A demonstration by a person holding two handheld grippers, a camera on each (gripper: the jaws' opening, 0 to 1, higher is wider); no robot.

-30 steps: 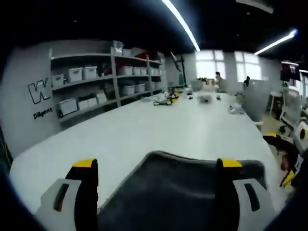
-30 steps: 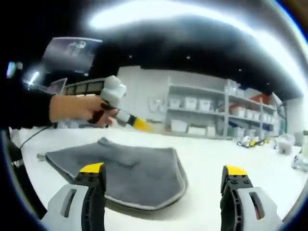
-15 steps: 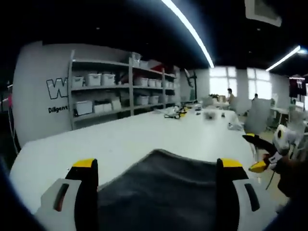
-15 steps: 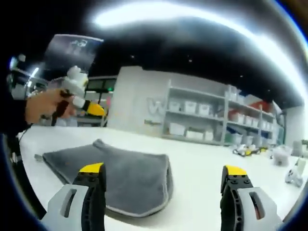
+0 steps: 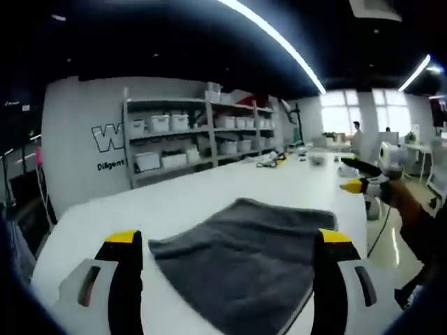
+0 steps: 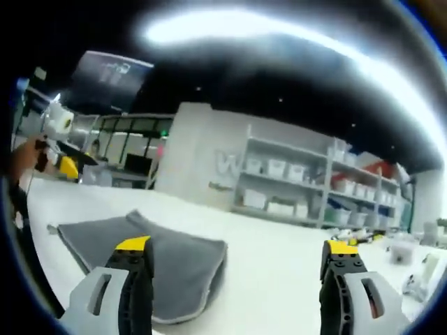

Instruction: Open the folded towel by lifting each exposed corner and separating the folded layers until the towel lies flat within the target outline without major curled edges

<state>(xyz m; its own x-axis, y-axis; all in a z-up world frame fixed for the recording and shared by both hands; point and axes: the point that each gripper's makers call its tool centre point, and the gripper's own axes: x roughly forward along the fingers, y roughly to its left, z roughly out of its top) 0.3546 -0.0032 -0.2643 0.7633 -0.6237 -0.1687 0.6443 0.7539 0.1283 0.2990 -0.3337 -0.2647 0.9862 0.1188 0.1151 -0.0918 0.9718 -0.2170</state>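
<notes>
A dark grey folded towel [image 5: 248, 258] lies on the white table [image 5: 174, 202], just beyond and between my left gripper's [image 5: 227, 241] yellow-tipped jaws, which stand wide apart and hold nothing. My right gripper shows at the right of that view as a yellow tip [image 5: 351, 185] held by a hand. In the right gripper view the towel [image 6: 133, 255] lies at the lower left, reaching behind the left jaw. My right gripper [image 6: 237, 246] is open above bare table. The left gripper [image 6: 68, 166] shows far left, held up off the table.
Shelves with white bins [image 5: 188, 136] line the far wall beside lettering [image 5: 108, 136]. Loose items [image 5: 276, 159] lie at the table's far end. In the right gripper view the shelves [image 6: 300, 188] stand behind the table [image 6: 279, 265]; small objects [image 6: 405, 255] sit at the far right.
Both grippers have drawn back and up from the towel. More of the towel and table shows in the left gripper view; in the right gripper view the left gripper has slid toward the far left.
</notes>
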